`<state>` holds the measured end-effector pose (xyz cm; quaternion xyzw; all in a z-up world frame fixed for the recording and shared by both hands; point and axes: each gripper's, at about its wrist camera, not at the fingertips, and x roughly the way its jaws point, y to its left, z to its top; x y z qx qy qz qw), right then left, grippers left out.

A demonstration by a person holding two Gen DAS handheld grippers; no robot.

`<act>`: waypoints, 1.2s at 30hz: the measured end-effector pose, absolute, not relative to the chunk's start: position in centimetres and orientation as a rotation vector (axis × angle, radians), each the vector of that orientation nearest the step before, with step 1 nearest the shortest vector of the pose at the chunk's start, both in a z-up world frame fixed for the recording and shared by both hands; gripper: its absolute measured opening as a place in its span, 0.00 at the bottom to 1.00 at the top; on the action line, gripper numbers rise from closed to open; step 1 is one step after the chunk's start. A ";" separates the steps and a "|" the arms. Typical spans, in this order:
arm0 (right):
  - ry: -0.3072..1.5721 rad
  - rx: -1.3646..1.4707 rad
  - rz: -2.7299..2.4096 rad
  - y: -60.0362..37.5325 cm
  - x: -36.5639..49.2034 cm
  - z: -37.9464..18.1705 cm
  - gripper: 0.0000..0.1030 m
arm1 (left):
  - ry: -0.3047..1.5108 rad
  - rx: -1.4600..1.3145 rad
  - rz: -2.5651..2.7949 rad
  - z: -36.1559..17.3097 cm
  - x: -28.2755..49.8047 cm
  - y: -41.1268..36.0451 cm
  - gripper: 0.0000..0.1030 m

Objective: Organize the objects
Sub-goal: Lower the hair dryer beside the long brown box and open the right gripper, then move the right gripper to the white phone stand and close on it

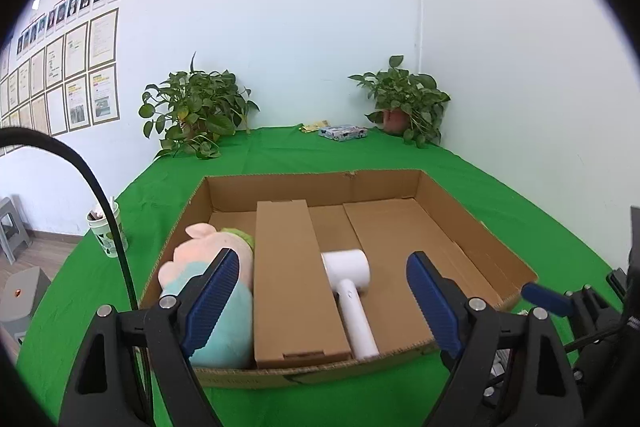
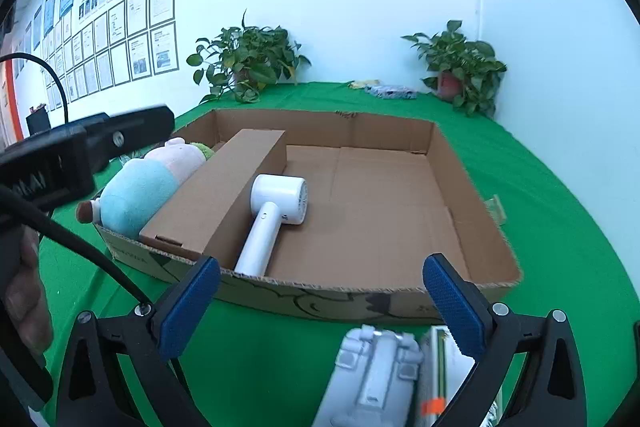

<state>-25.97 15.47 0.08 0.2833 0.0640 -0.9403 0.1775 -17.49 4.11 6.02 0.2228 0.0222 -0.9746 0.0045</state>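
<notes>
A shallow open cardboard box (image 1: pixel 476 227) (image 2: pixel 452 179) lies on the green table. Inside it, from left to right, are a pastel plush toy (image 1: pixel 224 311) (image 2: pixel 140 191), a long brown carton (image 1: pixel 292 279) (image 2: pixel 224 195) and a white hair dryer (image 1: pixel 352 287) (image 2: pixel 272 211). My left gripper (image 1: pixel 323 261) hovers open at the box's near edge, nothing between its fingers. My right gripper (image 2: pixel 321 267) is also open and empty, in front of the box's near wall. Below it on the cloth sit a pale grey object (image 2: pixel 372 375) and a white-and-green packet (image 2: pixel 444 363).
Two potted plants (image 1: pixel 196 111) (image 1: pixel 404 103) stand at the table's back, with a patterned pack (image 1: pixel 344 133) between them. A paper cup (image 1: pixel 106 233) stands at the left edge. Grey stools (image 1: pixel 12 227) stand on the floor at left. A hand (image 2: pixel 24 291) holds the left gripper's handle.
</notes>
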 end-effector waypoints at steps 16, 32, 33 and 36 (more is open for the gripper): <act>0.197 0.688 -2.671 19.0 -20.1 2.0 0.99 | -0.021 0.751 -3.028 5.0 -14.1 6.4 0.18; 0.195 0.870 -2.361 19.9 -17.3 -3.6 0.99 | 0.257 0.921 -3.032 2.1 -14.4 4.2 0.86; 0.181 0.888 -2.364 20.1 -17.5 -3.9 0.99 | 0.272 0.950 -3.028 1.7 -14.5 4.1 0.86; 0.143 0.967 -2.397 21.2 -18.7 -5.2 0.99 | 0.268 1.020 -3.036 0.7 -14.4 4.4 0.86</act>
